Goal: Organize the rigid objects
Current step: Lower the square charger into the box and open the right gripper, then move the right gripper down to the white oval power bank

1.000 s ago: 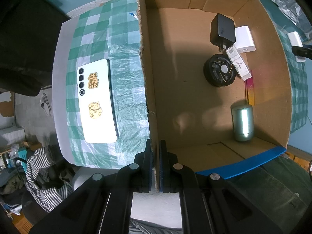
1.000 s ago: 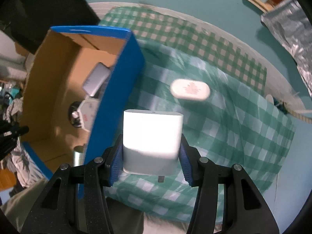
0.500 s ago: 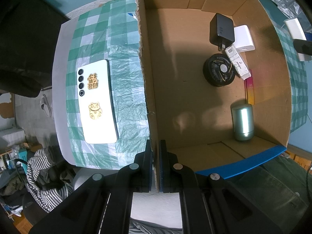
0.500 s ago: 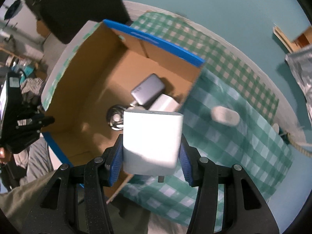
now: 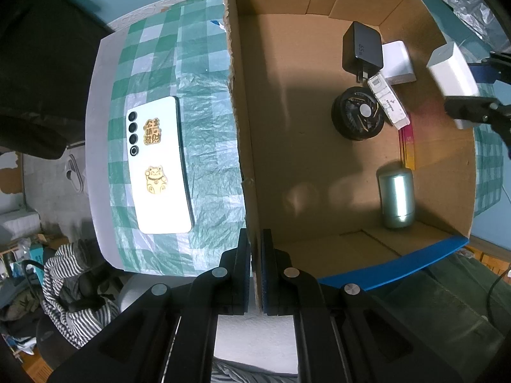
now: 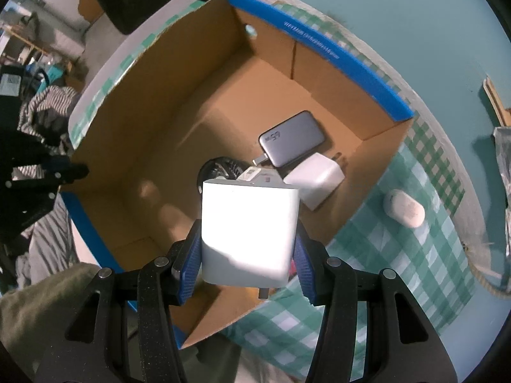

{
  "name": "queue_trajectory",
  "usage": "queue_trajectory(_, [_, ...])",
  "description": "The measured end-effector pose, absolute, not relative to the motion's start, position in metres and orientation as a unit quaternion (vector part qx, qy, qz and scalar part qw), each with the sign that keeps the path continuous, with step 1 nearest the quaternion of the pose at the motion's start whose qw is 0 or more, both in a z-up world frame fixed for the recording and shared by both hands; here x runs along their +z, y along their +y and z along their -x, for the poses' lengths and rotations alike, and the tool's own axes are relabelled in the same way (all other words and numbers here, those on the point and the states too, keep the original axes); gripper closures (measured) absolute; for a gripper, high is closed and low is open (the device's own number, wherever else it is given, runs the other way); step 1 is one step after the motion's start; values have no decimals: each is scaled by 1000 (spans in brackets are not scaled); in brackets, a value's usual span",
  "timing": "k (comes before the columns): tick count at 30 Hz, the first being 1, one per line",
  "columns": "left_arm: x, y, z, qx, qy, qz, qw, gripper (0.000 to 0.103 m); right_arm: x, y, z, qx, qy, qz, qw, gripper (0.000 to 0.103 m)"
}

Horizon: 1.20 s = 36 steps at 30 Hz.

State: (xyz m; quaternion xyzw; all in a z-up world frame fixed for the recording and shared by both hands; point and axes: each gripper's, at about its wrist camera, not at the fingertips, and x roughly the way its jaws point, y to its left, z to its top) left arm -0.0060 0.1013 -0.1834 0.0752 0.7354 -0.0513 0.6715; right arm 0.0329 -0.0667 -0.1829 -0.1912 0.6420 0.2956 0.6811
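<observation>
A: Quick, L to R — what's on the desk (image 5: 105,95)?

B: Far left, a white phone (image 5: 158,166) lies back-up on the check cloth, outside the box. Next, the left gripper (image 5: 255,268) is clamped tight on the near wall of the cardboard box (image 5: 242,146), steadying it.

A: Inside?

B: Black charger (image 5: 362,49), small white charger (image 5: 397,62), a round black fan (image 5: 357,113) w/ a white stick across it, and a green cylinder (image 5: 396,196).

A: And the right side?

B: Right gripper (image 6: 247,252) grasps a white power adapter (image 6: 249,233), held over the box interior. A white oval case (image 6: 404,207) sits on the cloth past the box.

A: Step?

B: Placing the adapter, I'd judge. Next: lower into bare floor, prob. clear of the fan, then release.
</observation>
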Motion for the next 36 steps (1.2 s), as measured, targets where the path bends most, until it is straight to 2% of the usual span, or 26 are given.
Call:
queue_trajectory(28, [-183,100,8,-52,736,-79,671,99,-164,-83,-39,288,628,165,704,51])
queue_trajectory(33, [-183,99,8,-53,736,-81,670,99,-155,-98,-48,280,618,155,718,40])
queue_trajectory(36, [-183,99,8,-52,736,-81,670,99,-151,-114,-58,270,615,144,726,39])
